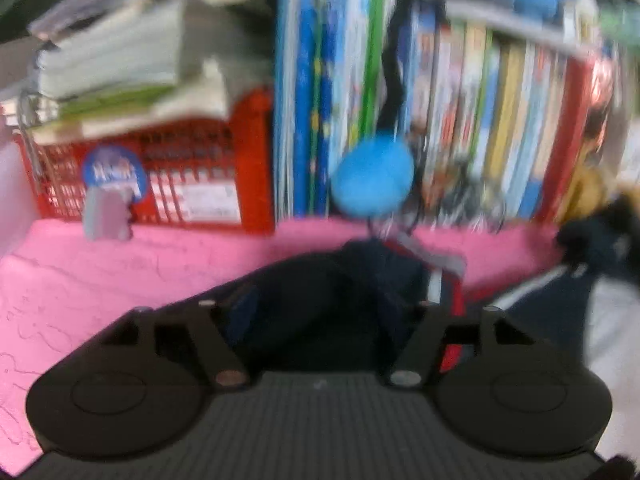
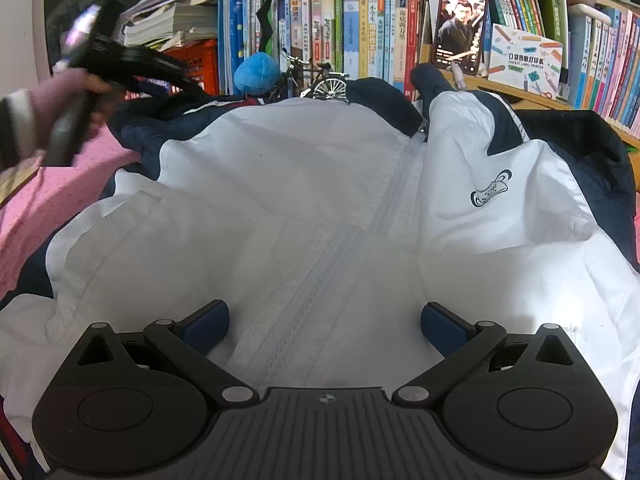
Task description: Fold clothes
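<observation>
— Jacket (image 2: 304,184)? Spread zip-up across mid-frame over pink cover (image 2: 36,208), flat for folding.
— Right gripper (image 2: 324,320)? Gaping, empty, above the zip.
— Left gripper (image 1: 320,312)? Blurred; parted over dark sleeve (image 1: 304,304), seemingly gripping nothing.

Place: I read this as a home study or child's room.
Books: I see shelves (image 2: 360,28) packed with upright books.
Toy: a blue plush (image 2: 257,73) by a model bike (image 2: 316,80).
Clutter: papers (image 2: 172,26) piled on a red crate (image 1: 160,168).
Surface: pink cover (image 1: 80,280) under a jacket (image 2: 280,184).
</observation>
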`<state>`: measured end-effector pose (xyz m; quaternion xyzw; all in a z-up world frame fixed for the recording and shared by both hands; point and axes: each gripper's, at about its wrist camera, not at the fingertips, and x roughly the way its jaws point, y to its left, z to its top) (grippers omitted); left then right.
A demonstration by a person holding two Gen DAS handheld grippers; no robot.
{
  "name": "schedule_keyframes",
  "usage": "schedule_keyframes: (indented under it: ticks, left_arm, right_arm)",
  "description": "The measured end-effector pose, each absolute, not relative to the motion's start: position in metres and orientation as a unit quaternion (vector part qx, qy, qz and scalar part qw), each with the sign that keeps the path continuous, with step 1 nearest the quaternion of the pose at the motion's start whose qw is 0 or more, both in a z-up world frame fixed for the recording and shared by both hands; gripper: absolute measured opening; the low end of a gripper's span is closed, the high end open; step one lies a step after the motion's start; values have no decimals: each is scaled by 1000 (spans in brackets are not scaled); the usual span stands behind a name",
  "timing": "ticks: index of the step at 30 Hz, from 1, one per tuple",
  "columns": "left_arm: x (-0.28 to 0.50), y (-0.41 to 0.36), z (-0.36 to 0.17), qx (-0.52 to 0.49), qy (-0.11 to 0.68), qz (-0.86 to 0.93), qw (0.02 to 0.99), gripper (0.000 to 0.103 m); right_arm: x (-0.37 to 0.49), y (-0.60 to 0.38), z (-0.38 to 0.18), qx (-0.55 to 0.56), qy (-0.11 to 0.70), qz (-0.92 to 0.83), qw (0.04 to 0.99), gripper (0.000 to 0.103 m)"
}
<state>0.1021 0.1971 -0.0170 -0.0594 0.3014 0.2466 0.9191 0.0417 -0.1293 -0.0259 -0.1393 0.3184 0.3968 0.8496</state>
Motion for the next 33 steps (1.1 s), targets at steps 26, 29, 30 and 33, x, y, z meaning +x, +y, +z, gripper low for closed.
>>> schedule_keyframes:
  ticks: [26, 29, 30, 33]
  left_arm:
    - [-49, 286, 84, -188, 15, 251, 949, 11]
    - [-72, 348, 62, -306, 31, 356, 882, 14]
    - [-77, 361, 47, -339, 57, 381, 859, 14]
    - [-79, 374, 9, -356, 146, 434, 815, 15]
  right_arm:
    - [42, -129, -25, -136, 321, 397, 849, 103]
    - [43, -129, -25, -136, 321, 398, 849, 103]
    - [43, -130, -25, -136, 321, 402, 847, 103]
    - [43, -130, -25, -137, 320, 405, 845, 103]
